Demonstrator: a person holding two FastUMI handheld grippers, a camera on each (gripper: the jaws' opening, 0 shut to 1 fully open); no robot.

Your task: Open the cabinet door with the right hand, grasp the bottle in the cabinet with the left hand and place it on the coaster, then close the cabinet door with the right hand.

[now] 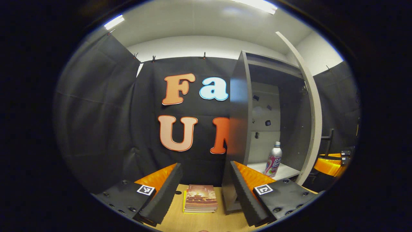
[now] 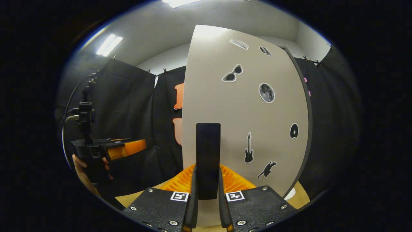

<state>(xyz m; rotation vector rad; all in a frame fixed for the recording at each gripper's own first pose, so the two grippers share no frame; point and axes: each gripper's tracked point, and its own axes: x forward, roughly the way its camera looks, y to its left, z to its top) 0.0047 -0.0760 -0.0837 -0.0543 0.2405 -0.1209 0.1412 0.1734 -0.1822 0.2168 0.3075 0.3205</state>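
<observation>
A silver bottle (image 1: 274,159) with a pink label stands upright on the white shelf (image 1: 285,170) of the grey cabinet (image 1: 239,106). The cabinet door (image 1: 311,112) is swung wide open. My left gripper (image 1: 205,167) is open and empty above the wooden table, short of the cabinet and left of the bottle. My right gripper (image 2: 208,169) is shut on the door's black handle (image 2: 208,141), and the sticker-covered door front (image 2: 244,106) stands close ahead. Part of my right gripper (image 1: 331,162) shows beyond the door at far right. A white round edge (image 2: 289,194), maybe the coaster, peeks from behind the door's lower corner.
A book (image 1: 200,198) lies on the wooden table (image 1: 180,219) between my left fingers, just left of the cabinet's side wall. In the right gripper view, a hand (image 2: 80,169) holds my left gripper (image 2: 109,149) off to the left. Black cloth walls surround the booth.
</observation>
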